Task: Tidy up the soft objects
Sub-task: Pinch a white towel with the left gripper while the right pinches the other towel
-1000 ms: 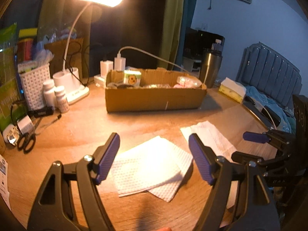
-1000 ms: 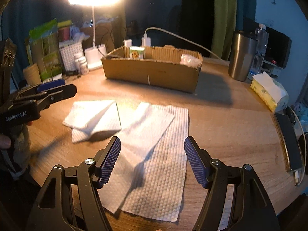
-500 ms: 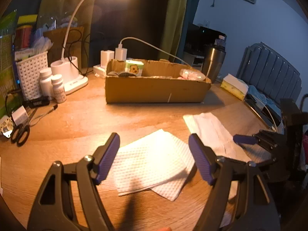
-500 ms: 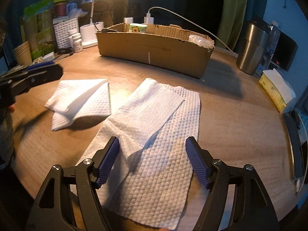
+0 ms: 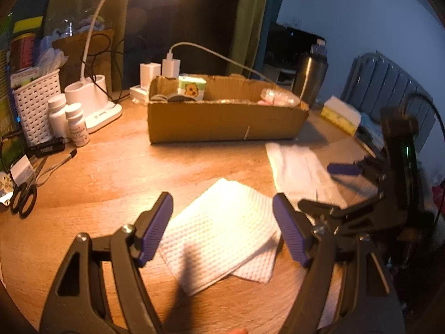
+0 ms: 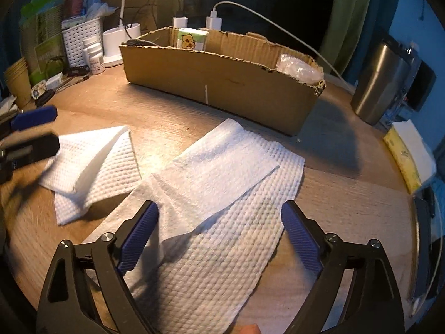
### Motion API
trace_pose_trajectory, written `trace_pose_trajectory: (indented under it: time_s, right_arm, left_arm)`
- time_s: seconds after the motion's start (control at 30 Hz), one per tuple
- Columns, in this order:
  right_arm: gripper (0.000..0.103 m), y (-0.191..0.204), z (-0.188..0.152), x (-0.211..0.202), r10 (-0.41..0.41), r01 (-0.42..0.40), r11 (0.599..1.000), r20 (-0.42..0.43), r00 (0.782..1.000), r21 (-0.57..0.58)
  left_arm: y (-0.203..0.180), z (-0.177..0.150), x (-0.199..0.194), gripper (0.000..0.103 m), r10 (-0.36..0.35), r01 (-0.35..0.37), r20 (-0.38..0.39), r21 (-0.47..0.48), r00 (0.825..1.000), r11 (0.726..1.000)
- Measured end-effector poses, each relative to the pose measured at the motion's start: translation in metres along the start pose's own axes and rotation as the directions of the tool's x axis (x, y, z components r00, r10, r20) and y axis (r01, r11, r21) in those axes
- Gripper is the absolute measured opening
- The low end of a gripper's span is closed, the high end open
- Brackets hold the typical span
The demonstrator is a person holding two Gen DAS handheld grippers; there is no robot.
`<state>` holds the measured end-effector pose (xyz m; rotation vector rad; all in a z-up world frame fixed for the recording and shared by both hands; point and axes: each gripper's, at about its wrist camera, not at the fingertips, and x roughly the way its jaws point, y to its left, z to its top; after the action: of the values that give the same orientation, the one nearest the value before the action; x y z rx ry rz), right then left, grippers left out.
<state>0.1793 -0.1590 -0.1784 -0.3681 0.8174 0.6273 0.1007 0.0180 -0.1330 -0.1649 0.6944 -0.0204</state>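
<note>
A folded white paper towel [image 5: 222, 231] lies on the wooden table between the open jaws of my left gripper [image 5: 222, 228], which hovers just above it and is empty. It also shows in the right wrist view [image 6: 94, 167]. A longer, partly folded white towel [image 6: 217, 208] lies flat under my right gripper [image 6: 219, 233], which is open and empty above its near half. That towel shows at the right of the left wrist view [image 5: 300, 172], with the right gripper [image 5: 345, 189] over it. The left gripper's fingers [image 6: 33, 117] show at the left edge of the right wrist view.
A long cardboard box [image 6: 222, 75] holding a tissue pack [image 6: 192, 39] and a plastic-wrapped item [image 6: 297, 66] stands behind the towels. A steel tumbler [image 6: 381, 80], a tissue box [image 6: 411, 150], a white basket [image 5: 36, 103], pill bottles [image 5: 75, 125], scissors [image 5: 22, 200] and a lamp base [image 5: 94, 100] ring the table.
Both grippers have lowered and moved forward over their towels, and the right gripper has drawn closer to the left one. Both stay open; the towels have not moved.
</note>
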Motion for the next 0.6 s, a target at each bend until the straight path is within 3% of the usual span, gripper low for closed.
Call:
trace_pose_trajectory:
  time_s: [0.27, 0.43, 0.5, 0.6]
  right_arm:
    - [0.092, -0.005, 0.006, 0.008, 0.074, -0.073, 0.997, -0.018, 0.997, 0.025]
    - [0.091, -0.002, 0.008, 0.01, 0.075, -0.074, 0.997, -0.016, 0.997, 0.029]
    - [0.088, -0.002, 0.008, 0.01, 0.08, -0.08, 0.996, -0.01, 0.997, 0.031]
    - [0.073, -0.003, 0.009, 0.008, 0.079, -0.08, 0.996, 0.004, 0.997, 0.038]
  left_arm:
    - [-0.006, 0.003, 0.028, 0.075, 0.04, -0.036, -0.112, 0.044, 0.993, 0.998]
    - [-0.01, 0.002, 0.051, 0.075, 0.09, -0.078, -0.208, 0.066, 0.974, 0.995]
    - [-0.015, 0.001, 0.054, 0.076, 0.116, -0.097, -0.218, 0.096, 0.969, 0.991]
    - [-0.019, 0.0, 0.057, 0.077, 0.135, -0.112, -0.222, 0.114, 0.966, 0.987]
